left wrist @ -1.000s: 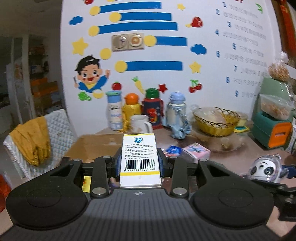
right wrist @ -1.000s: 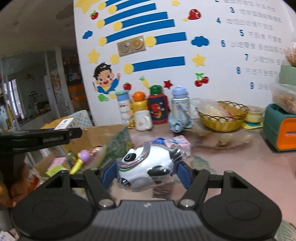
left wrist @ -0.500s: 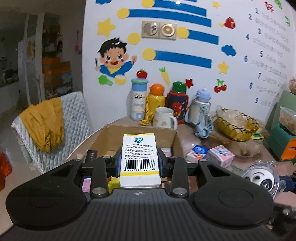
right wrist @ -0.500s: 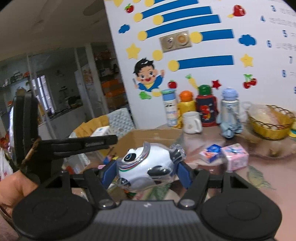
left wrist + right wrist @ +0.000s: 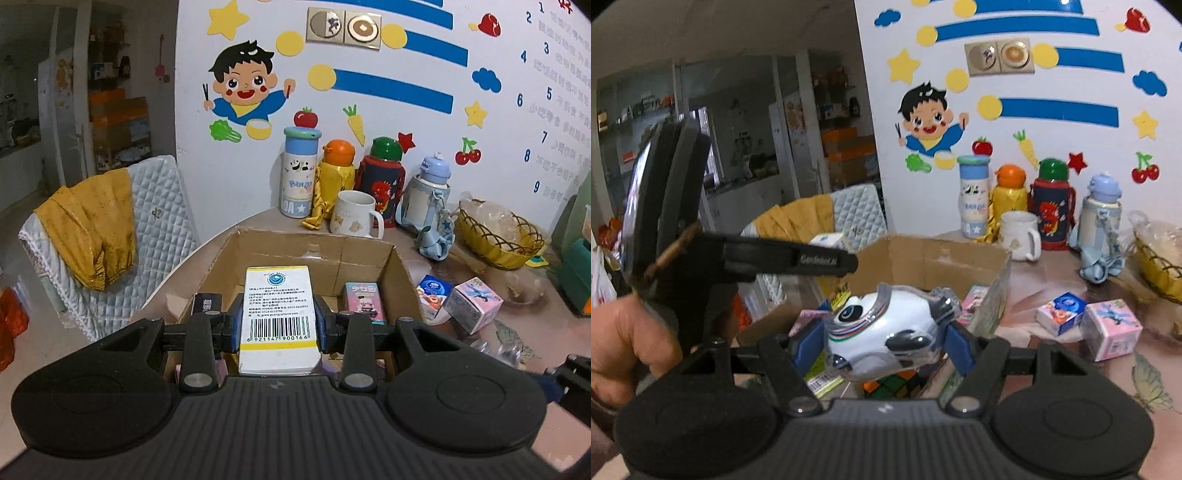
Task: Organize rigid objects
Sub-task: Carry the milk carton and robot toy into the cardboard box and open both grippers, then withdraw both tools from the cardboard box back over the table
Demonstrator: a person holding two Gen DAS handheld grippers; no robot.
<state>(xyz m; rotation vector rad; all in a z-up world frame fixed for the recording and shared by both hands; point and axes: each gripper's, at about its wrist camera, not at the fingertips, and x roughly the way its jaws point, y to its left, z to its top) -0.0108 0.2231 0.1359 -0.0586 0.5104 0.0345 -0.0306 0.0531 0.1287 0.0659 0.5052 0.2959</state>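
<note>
Over cardboard box (image 5: 364, 254), laden hand-held grippers

The cardboard box (image 5: 362, 254) hides its near half behind the tongs and medicine carton (image 5: 277, 295).

Each gripper is matte black plastic. The left gripper (image 5: 279, 325) fills the bottom of its frame with a ribbed centre plate, a round disc at each lower corner, two angled link bars with silver screws, and blue pads on its fingers (image 5: 232, 328). The right gripper (image 5: 881, 339) looks the same. At the left of that frame, a bare hand (image 5: 624, 343) grips a black handle with pale lettering and a brown cord.
</note>
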